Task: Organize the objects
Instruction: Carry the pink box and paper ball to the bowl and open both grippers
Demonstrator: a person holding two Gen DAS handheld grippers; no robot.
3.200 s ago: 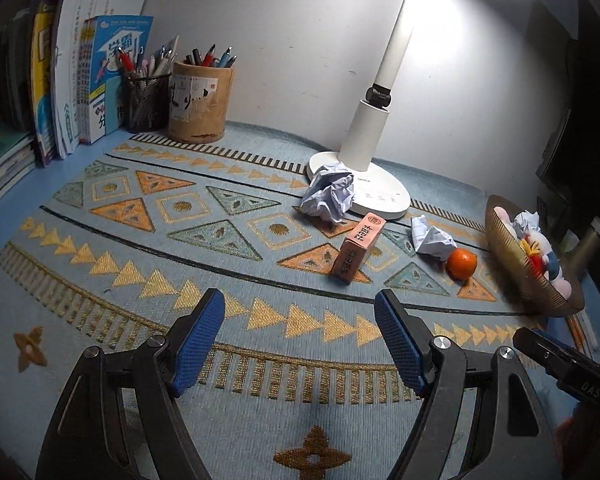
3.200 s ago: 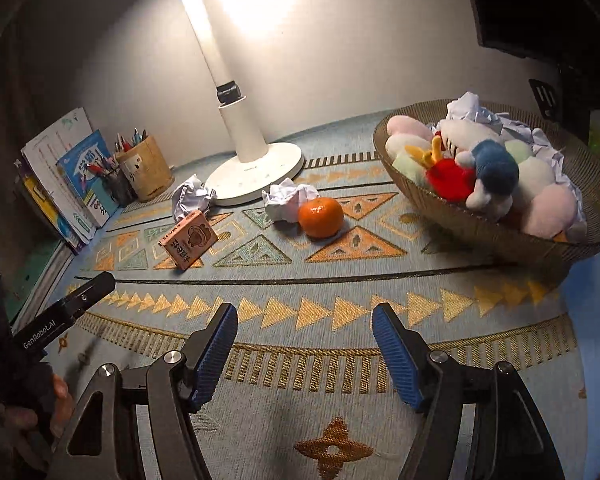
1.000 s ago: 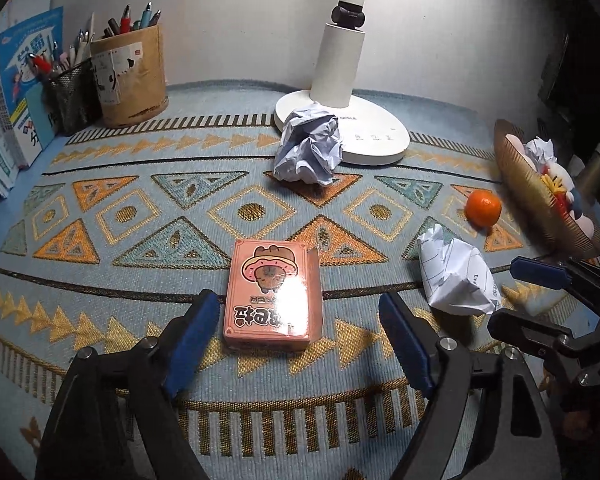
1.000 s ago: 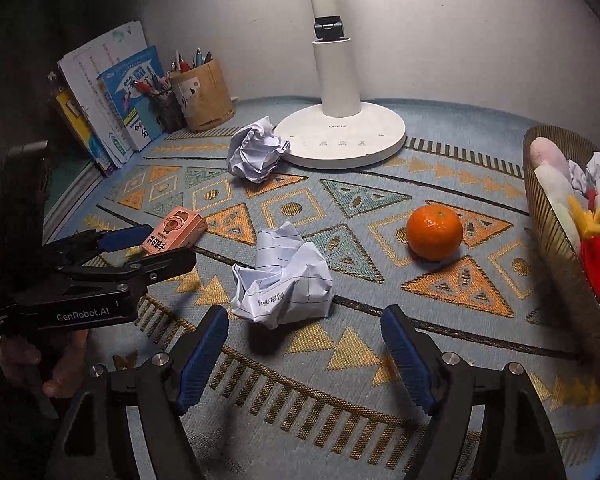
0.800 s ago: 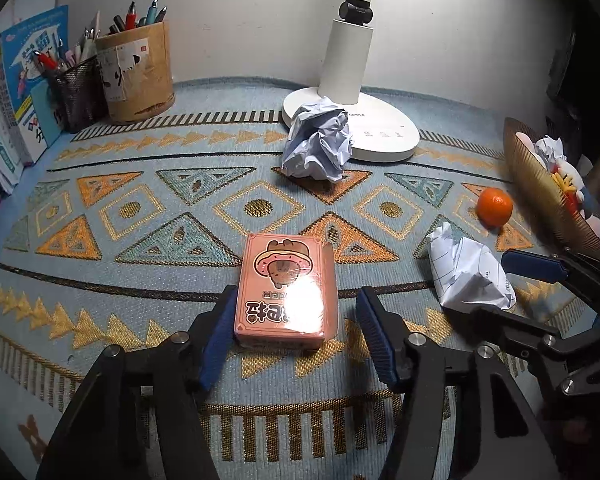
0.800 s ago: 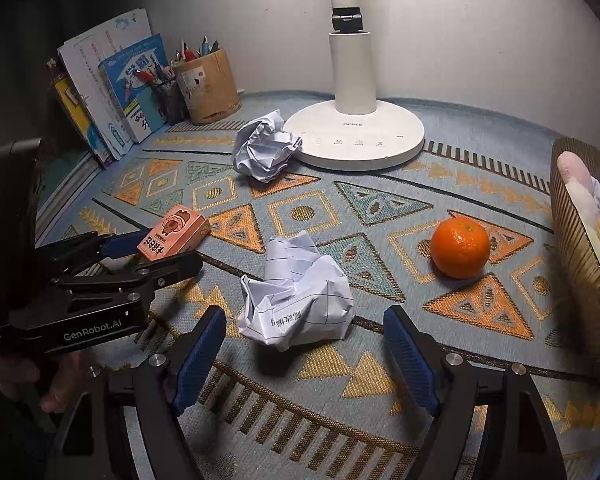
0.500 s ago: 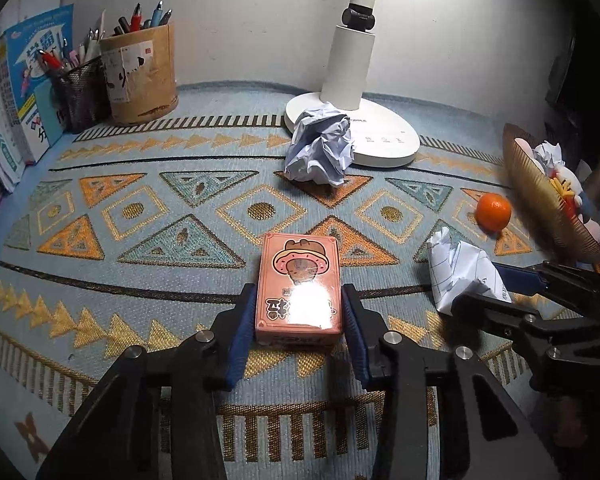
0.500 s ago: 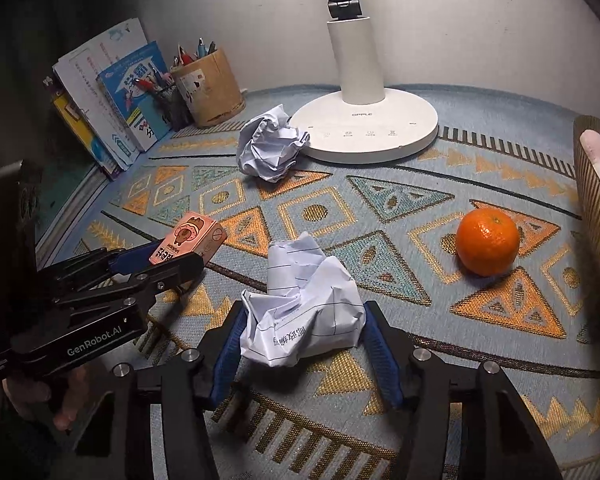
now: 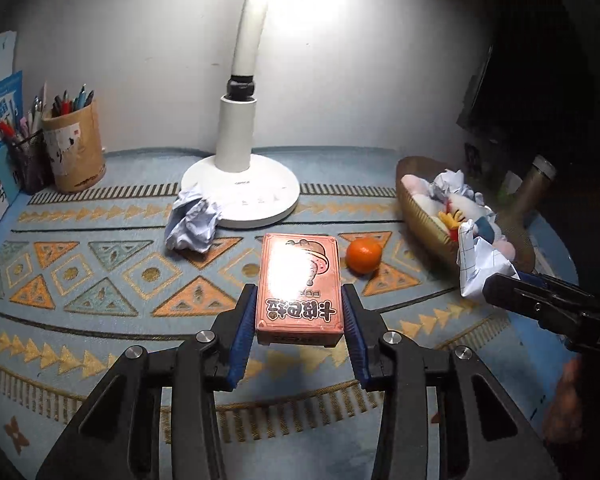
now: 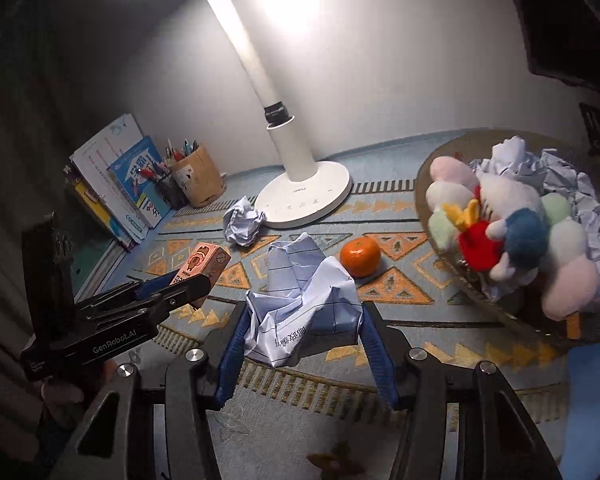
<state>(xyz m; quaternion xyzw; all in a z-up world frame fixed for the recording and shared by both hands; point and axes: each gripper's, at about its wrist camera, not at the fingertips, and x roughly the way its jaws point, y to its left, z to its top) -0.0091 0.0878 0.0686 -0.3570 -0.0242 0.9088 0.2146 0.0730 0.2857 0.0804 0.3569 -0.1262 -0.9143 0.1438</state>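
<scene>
Claws both clamped: left claw on pink card box (lifted), right claw on crumpled paper.

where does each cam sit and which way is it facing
Left wrist: on the left gripper, looking along its fingers across the mat toward the lamp and wall; its jaws clamp the pink box, and the right gripper enters at right.
Right wrist: on the right gripper, facing the same wall; its jaws clamp a paper wad, with the left gripper at left.
Both show: lamp, orange, basket.
</scene>
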